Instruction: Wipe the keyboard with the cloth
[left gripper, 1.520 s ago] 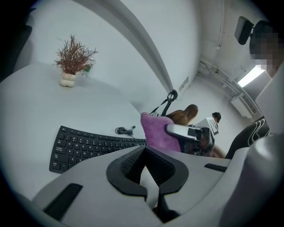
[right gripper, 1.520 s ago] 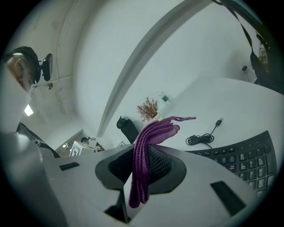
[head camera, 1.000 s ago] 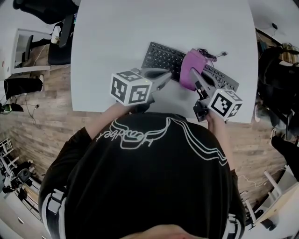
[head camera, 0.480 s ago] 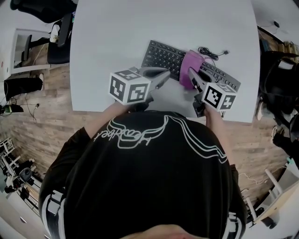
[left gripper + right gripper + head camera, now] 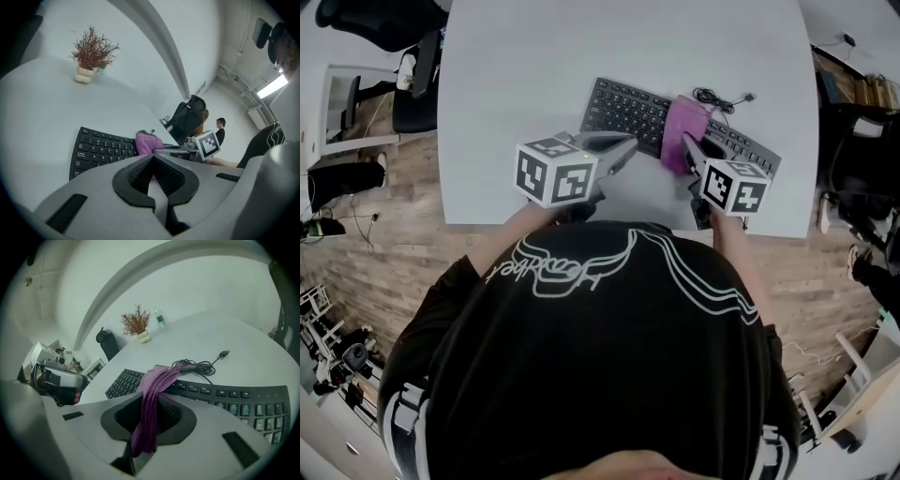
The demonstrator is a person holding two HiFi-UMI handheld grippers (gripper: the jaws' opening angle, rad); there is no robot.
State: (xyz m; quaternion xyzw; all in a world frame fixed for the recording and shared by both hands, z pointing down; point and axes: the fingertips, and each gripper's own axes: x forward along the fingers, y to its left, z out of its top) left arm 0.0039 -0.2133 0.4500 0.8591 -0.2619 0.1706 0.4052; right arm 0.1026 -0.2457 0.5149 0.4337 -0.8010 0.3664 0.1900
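A black keyboard (image 5: 626, 107) lies at an angle on the white table (image 5: 534, 66), and its coiled cable (image 5: 201, 365) rests behind it. A purple cloth (image 5: 682, 129) is draped over the keyboard's middle. My right gripper (image 5: 687, 146) is shut on the cloth's near end, and the cloth (image 5: 151, 404) runs from between its jaws onto the keys (image 5: 234, 399). My left gripper (image 5: 628, 150) hovers just in front of the keyboard's left half, shut with nothing in it. From the left gripper view the keyboard (image 5: 101, 150) and cloth (image 5: 149, 143) lie just beyond its tips (image 5: 152, 161).
A small potted dried plant (image 5: 91, 56) and a water bottle (image 5: 160, 318) stand at the table's far side. Office chairs (image 5: 187, 117) and a person (image 5: 219, 129) are beyond the table. The table's near edge (image 5: 487, 220) lies right under my grippers.
My right gripper has shifted slightly left and further onto the keyboard, dragging the cloth with it. The left gripper has barely moved.
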